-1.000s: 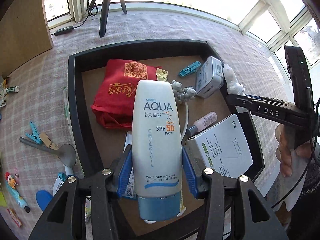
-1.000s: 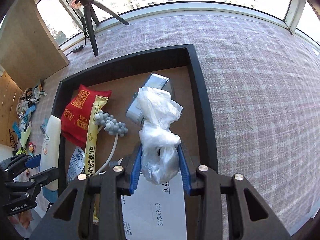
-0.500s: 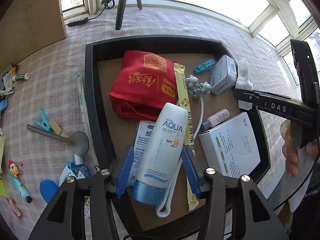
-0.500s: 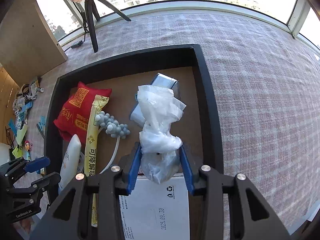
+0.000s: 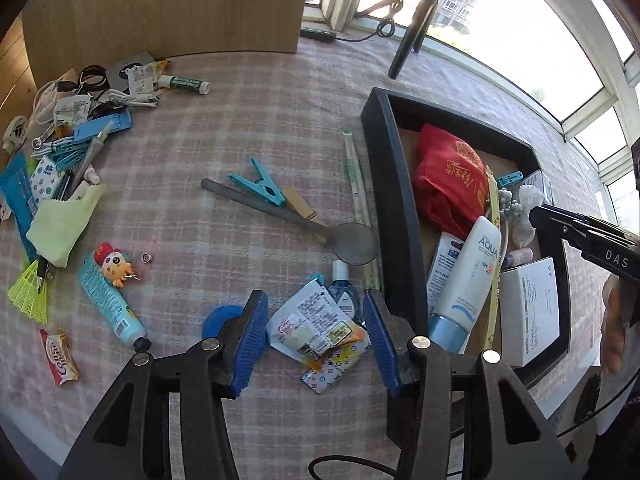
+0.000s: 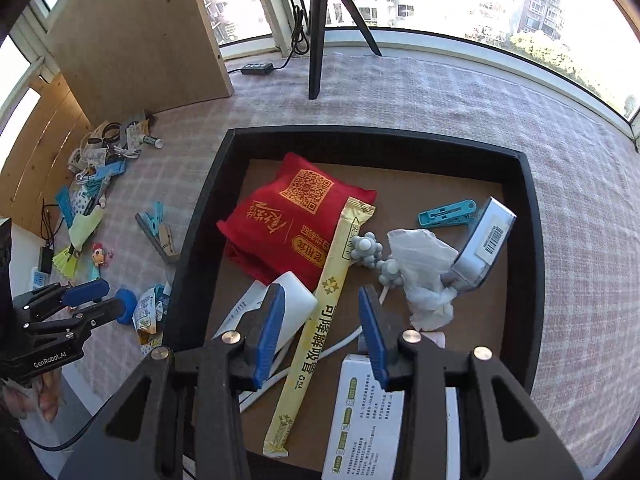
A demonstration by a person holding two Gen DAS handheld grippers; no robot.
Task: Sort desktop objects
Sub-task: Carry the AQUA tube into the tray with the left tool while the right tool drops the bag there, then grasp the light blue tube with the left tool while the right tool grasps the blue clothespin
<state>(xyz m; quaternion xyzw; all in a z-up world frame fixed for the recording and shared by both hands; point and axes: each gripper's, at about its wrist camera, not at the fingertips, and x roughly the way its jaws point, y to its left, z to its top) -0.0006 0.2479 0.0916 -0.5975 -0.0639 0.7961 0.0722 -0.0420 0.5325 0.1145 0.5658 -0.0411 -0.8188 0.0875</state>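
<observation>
- My left gripper [image 5: 316, 338] has let go of the white AQUA sunscreen tube [image 5: 468, 276]; it now lies in the black tray [image 5: 394, 216] to my right. Jaws wide, empty, over a crumpled snack sachet [image 5: 316, 328].
- My right gripper [image 6: 322, 330] dropped the clear plastic bag [image 6: 424, 268] just ahead; jaws spread, empty.
- Two more sorted; plenty of clutter left on the pink checked tablecloth [image 5: 248, 120].
- Sunlit windows, tripod [image 6: 320, 32] behind.
</observation>
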